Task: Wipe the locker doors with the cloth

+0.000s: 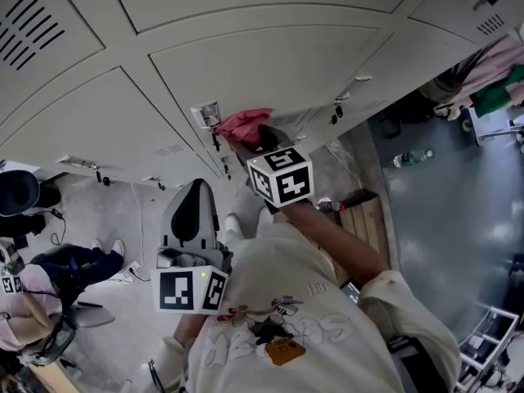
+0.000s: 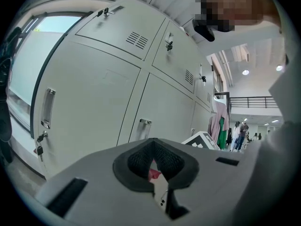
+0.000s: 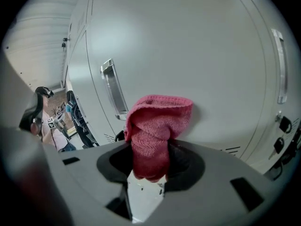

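Jaws of your right gripper (image 3: 149,169) are closed tight on the pink cloth (image 3: 157,126). The lower end is pinched between the pads, and the rest stands out ahead as a folded bunch. That bunch runs along the gripper's own line, straight toward the locker door (image 3: 202,51). Its rounded top seems to touch the panel, with a close shadow beside it, so the wiping face already points the right way.

In the right gripper view, the door's handle (image 3: 109,86) sits just beside the cloth on the left. The broad bare face of the panel spreads up and to the right, as far as the lock (image 3: 283,124) at the far edge. You'll likely want to sweep sideways across that face, keeping the bunch square to the metal rather than dragging its edge.

Your left gripper (image 2: 153,166) hangs lower and well back from the lockers, so the right one is clearly the nearer tool. Its pads meet with nothing gripped. A red sliver shows in the slit, and I cannot tell whether that is just the cloth seen beyond.
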Demonstrator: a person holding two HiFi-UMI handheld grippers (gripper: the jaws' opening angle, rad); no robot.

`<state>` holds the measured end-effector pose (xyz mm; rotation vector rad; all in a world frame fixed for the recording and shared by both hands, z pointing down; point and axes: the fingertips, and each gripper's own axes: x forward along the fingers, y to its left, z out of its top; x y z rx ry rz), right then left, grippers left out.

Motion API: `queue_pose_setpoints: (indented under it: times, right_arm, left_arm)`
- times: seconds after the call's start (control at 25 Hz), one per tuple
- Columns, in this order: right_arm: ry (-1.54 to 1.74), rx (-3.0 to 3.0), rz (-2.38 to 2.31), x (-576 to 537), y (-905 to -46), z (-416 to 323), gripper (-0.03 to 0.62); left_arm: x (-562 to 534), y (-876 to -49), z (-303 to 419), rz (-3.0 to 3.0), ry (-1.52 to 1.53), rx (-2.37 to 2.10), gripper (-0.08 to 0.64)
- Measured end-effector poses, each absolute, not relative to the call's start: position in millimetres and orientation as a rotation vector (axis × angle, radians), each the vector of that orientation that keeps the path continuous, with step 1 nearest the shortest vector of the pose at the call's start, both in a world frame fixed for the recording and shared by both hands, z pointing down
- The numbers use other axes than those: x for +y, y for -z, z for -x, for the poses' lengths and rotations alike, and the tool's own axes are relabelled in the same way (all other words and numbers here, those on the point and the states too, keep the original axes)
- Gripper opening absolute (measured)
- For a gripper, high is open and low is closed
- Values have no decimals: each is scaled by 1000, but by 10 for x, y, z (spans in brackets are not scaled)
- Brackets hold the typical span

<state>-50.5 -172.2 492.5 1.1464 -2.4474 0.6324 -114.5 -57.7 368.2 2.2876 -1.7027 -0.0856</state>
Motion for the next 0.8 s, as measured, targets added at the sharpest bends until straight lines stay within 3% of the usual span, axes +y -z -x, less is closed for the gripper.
queue_pose_setpoints:
  times: [0.8]
  right_arm:
    - [-832, -2583, -1325, -1915, -4271, -237, 163]
  left_arm:
    - [-714, -3698, 867, -2355, 63, -1613, 6]
